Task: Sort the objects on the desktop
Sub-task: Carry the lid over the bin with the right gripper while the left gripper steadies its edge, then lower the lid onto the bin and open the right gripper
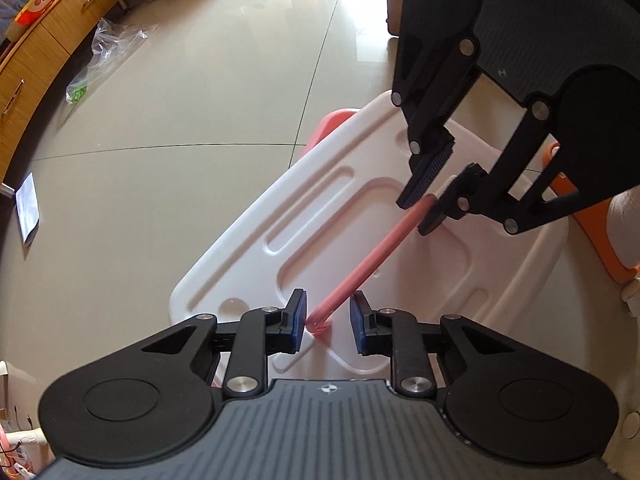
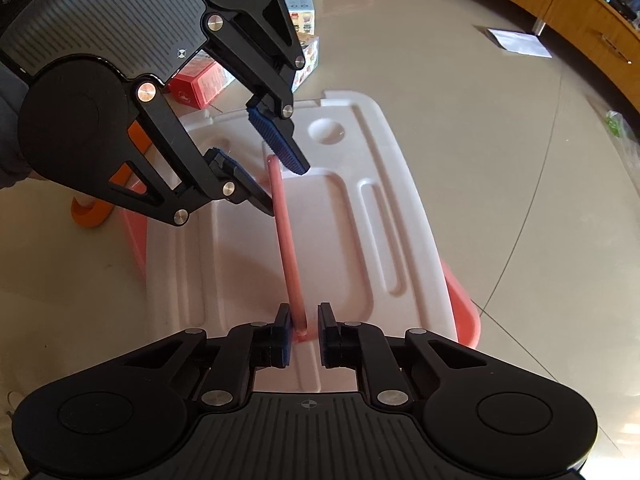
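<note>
Straw between both my grippers

Pink straw (image 1: 370, 258) spans over the white tray (image 1: 240, 248), one end at each gripper. My left gripper (image 1: 327, 318): jaws apart, straw tip touching the left pad, clear gap to the right pad. My right gripper (image 2: 303, 326): jaws also apart w/ the other straw end between them, close to the left pad, not pinched. Tray sits over a pink tub (image 2: 466, 312) on the tiled floor (image 1: 180, 92).
</note>
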